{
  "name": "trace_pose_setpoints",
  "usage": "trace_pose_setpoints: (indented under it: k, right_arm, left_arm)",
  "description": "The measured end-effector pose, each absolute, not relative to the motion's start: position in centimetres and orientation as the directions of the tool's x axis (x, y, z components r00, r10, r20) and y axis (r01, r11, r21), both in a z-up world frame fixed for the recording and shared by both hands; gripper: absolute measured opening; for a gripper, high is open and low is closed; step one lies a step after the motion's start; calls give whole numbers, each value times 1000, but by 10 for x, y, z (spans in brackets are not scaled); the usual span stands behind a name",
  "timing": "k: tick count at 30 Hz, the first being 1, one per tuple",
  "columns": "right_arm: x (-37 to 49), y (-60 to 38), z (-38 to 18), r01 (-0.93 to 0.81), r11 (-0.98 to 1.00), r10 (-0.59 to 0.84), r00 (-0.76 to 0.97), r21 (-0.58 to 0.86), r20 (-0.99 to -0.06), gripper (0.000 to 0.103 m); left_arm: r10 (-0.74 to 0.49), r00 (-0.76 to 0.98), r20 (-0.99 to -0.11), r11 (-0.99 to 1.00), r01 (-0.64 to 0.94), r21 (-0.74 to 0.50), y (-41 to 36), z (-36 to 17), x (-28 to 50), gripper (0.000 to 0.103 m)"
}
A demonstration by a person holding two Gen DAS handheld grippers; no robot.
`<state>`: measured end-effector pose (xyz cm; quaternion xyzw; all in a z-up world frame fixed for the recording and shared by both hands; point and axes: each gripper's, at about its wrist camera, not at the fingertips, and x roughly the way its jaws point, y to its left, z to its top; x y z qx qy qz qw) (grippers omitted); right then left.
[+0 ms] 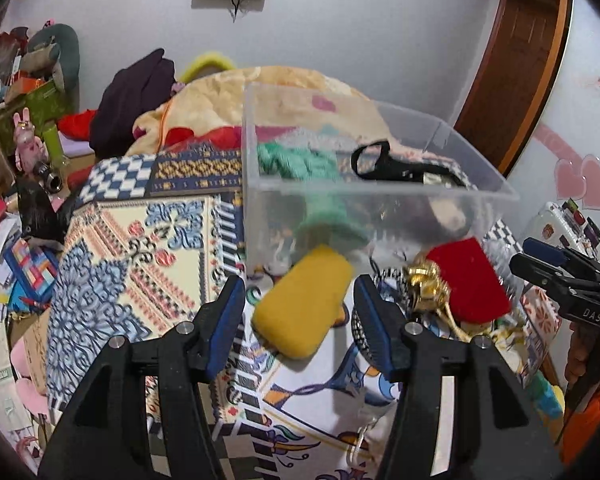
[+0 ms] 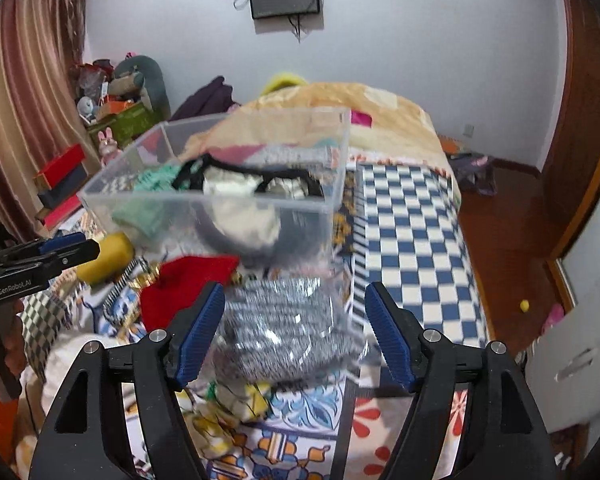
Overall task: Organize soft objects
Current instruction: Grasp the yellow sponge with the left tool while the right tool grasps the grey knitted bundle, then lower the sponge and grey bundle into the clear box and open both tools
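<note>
We see a clear plastic bin [image 1: 380, 200] resting on a patterned bedspread [image 1: 140, 248], already holding a green knit piece [image 1: 296, 160] and a black strap [image 1: 384, 164] over pale cloth.

Left gripper [image 1: 300, 312]: jaws spread, nothing pinched. A yellow sponge-like block [image 1: 302, 306] lies on the bedspread between the fingertips; the pads do not press it.

Right gripper [image 2: 294, 328]: jaws spread, nothing pinched. A grey knit bundle in clear wrap [image 2: 284, 328] lies between its fingers, just in front of the bin.

A red cloth [image 2: 188, 284] sits between the block and the bundle, beside a gold trinket [image 1: 426, 284]. The picture is blurred around the bundle.
</note>
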<state>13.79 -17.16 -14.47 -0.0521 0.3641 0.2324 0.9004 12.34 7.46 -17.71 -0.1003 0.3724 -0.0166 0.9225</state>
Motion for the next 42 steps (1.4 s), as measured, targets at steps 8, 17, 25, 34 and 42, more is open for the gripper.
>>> trace_pose_setpoints:
  k: [8,17,25,34,42]
  right_arm:
    - [134,-184,-156,-456,879,418,592,141,-689,70]
    - [127,-176,-157,-469,877,411,614,107,-674,45]
    - [126,-178,-148,-453,887,398,646,92,-651,24]
    - [114,-182,-122,-444,894,393,706,64,-590,21]
    - [99,-192,-81,-440,895,414,766,69,-492,21]
  left_arm:
    - [-119,701,-704,980,-32,-197,66,-193,124,46]
    - [-109,715,-691,986,-12,-168,52,-188,106,39]
    - [-110,747,-656,983,-15,-181,53,-171,80,38]
    - [-106,805,-583,983,-3,-183,53,-134,72,38]
    - [-98,849,-519,983,1,-184,58,-108,76,38]
